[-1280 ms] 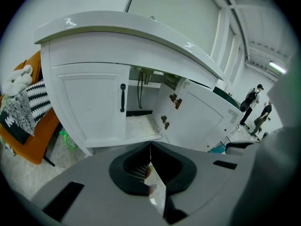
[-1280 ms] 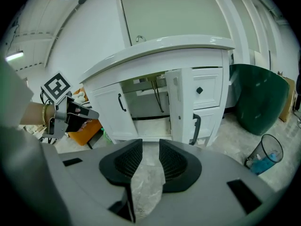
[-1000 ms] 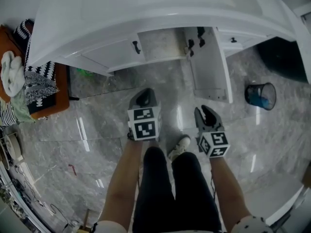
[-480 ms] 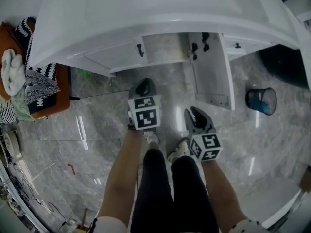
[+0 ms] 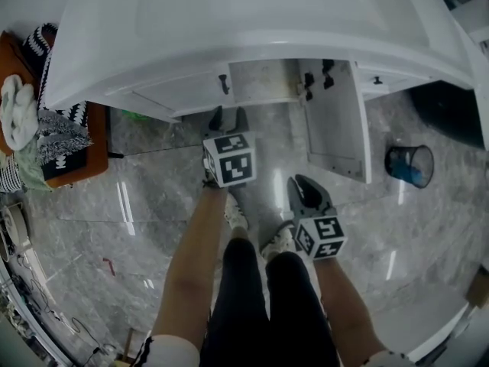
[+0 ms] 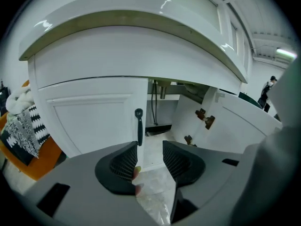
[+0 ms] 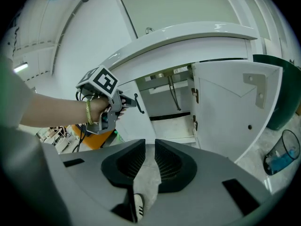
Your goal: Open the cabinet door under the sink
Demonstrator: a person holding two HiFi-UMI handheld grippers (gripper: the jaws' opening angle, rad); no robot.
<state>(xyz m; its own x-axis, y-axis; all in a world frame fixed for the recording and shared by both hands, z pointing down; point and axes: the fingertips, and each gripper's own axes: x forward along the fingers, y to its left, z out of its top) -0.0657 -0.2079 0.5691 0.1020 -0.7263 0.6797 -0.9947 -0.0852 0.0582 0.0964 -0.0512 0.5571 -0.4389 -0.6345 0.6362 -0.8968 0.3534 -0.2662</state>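
Note:
The white cabinet under the sink [image 5: 252, 21] has two doors. Its right door [image 5: 336, 121] stands swung wide open, hinges [image 6: 205, 119] showing. Its left door [image 6: 94, 119] is shut, with a black bar handle [image 6: 139, 126]. My left gripper [image 5: 228, 121] is close in front of that handle; its jaws have just been opening and stand apart, the handle just beyond the left fingertip, nothing between them. My right gripper [image 5: 304, 189] hangs lower right, over the floor, away from the open door [image 7: 235, 107]. Its jaws have just been closing, a narrow gap left, nothing in it.
A blue bin [image 5: 409, 165] stands on the floor right of the open door. An orange stand [image 5: 76, 155] with towels and patterned cloth is at the left. A pipe [image 6: 153, 98] hangs inside the cabinet. The person's legs and shoes [image 5: 235, 214] are below the grippers.
The left gripper has moved forward to the left door's handle and its jaws have opened. The right gripper has drifted left, away from the open door, its jaws narrower.

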